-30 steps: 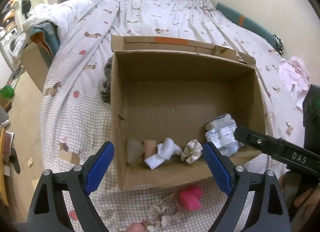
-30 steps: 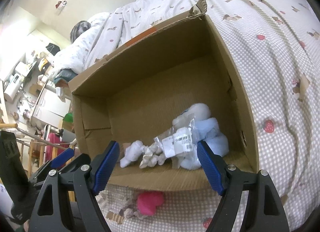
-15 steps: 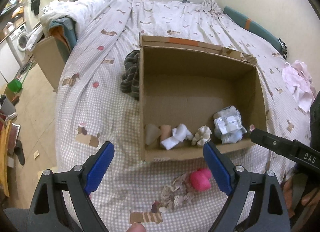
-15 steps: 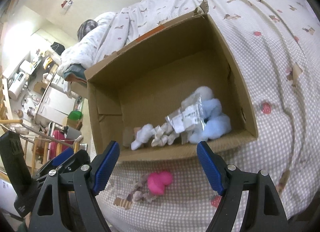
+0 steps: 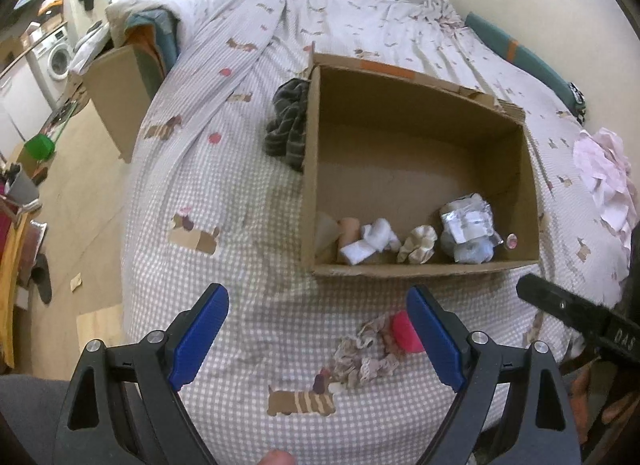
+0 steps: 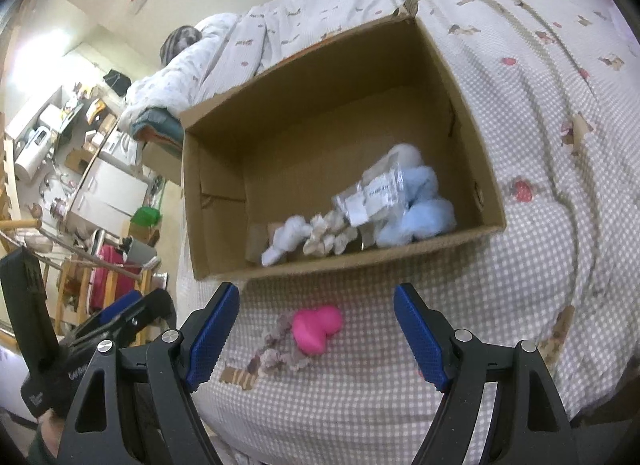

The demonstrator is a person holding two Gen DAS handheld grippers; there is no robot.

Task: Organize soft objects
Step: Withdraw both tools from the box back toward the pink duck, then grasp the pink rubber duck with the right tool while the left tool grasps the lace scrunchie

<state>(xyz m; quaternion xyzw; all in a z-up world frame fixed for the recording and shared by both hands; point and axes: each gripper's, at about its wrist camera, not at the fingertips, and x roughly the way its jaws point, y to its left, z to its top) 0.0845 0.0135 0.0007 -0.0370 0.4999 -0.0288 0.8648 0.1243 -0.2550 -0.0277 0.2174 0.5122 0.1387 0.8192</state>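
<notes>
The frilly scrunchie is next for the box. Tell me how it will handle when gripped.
The scrunchie lies sprawled in loose ruffles on the bedspread, so it will probably sag limply. It looks thin and light. It touches the pink toy, which may get nudged.

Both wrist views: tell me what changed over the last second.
Both grippers pulled back from the cardboard box, toward the bed's near edge. The left gripper and right gripper now hang open over the bedspread, with the pink soft toy and the frilly scrunchie in front of them. Nothing was grabbed or released. The soft items in the box and the striped cloth beside it stayed put.
</notes>
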